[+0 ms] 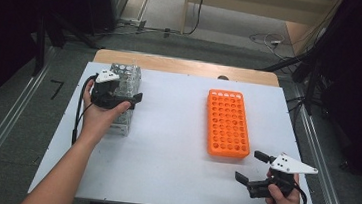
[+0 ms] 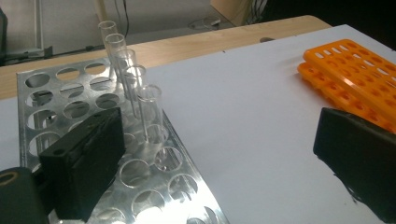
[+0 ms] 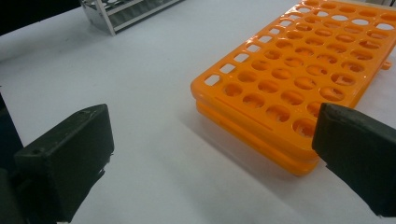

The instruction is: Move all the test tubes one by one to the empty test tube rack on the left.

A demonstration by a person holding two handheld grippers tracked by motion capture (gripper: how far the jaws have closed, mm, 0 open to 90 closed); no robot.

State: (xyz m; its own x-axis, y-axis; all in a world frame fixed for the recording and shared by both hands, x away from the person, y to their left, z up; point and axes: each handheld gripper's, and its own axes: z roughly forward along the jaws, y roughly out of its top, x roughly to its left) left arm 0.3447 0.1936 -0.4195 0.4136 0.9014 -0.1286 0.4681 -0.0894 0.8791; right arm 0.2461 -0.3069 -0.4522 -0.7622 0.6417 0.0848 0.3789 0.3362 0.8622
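High view: the left gripper [image 1: 128,93] is held over the metal tube rack [image 1: 126,76] at the left of the white table [image 1: 176,131], and the right gripper [image 1: 252,165] is held low above the table's near right corner, just beside the near end of the orange rack [image 1: 227,121]. Both pairs of jaws are seen spread wide with nothing gripped between them.

From the left gripper view, a row of five clear glass tubes [image 2: 150,105] is seen standing upright in the holes along one edge of the metal tube rack [image 2: 70,93], just beside the left jaw and apart from it. The orange rack [image 2: 355,70] is seen beyond the right jaw.

From the right gripper view, the orange rack [image 3: 303,79] is seen lying flat, its holes unfilled, with one corner near the right jaw.
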